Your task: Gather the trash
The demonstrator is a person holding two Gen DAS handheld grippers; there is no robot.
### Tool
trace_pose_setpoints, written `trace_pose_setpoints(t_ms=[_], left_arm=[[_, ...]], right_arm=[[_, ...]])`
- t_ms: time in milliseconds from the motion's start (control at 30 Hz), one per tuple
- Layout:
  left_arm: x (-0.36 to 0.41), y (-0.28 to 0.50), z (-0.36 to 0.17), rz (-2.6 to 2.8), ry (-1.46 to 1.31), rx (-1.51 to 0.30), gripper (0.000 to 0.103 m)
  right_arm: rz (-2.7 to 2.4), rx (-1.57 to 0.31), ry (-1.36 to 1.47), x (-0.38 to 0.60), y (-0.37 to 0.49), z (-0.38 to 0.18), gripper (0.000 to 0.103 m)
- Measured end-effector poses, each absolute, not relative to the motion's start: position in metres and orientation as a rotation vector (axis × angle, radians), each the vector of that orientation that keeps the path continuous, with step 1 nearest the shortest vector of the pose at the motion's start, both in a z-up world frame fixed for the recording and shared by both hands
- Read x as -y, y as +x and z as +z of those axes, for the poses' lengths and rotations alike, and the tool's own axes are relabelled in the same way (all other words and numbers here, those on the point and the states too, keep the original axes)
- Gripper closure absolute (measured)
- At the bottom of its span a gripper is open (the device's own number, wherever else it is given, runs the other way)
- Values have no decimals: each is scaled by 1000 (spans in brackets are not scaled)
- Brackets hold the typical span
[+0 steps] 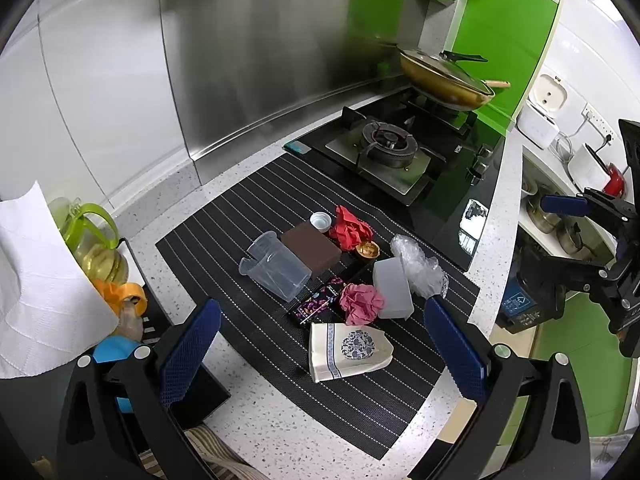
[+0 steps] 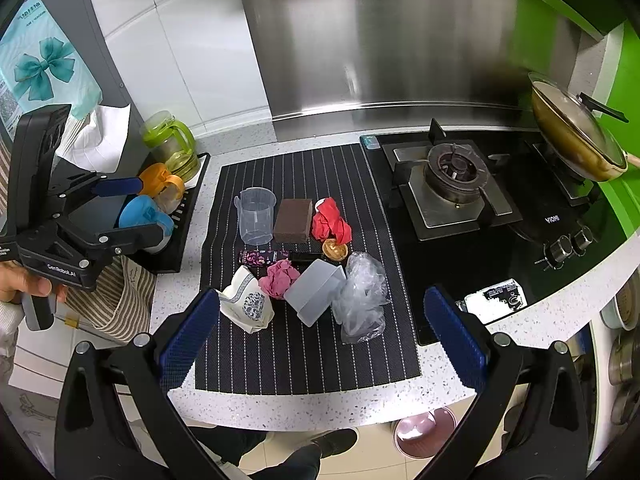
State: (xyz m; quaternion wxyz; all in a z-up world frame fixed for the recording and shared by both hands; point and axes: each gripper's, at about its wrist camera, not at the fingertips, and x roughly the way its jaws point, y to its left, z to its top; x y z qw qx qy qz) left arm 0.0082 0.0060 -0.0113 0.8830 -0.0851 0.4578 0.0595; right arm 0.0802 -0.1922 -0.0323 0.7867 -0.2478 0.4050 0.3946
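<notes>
Start of pickup, nothing held. Left gripper (image 1: 322,344) and right gripper (image 2: 320,332) both spread wide, empty, hovering over the striped mat (image 2: 296,360) on the speckled worktop (image 2: 320,404). Trash lies mid-mat: crumpled red paper (image 2: 331,224), pink paper wad (image 2: 279,278), crinkly clear plastic bag (image 2: 360,300), foil cup (image 2: 335,249). Next move, likely: lower onto a soft wad and pinch. Rigid clear jug (image 2: 256,216) and brown block (image 2: 293,220) sit behind.

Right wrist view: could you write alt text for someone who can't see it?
An open right gripper hovers over a striped mat strewn with crumpled red paper, pink paper, a plastic bag and a clear measuring cup, beside a gas stove.
</notes>
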Motion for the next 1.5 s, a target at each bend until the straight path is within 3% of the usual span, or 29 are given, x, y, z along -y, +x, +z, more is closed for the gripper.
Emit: trace_pose_setpoints(t_ms=[1000,1500], left_arm=[[-11,18,-20,124,-192,-977,6],[-45,73,-78,214,-337,-1099,6]], right_arm=[[855,-887,-540,189,83,-42,3],[843,-937,-538,193,99,-53,3]])
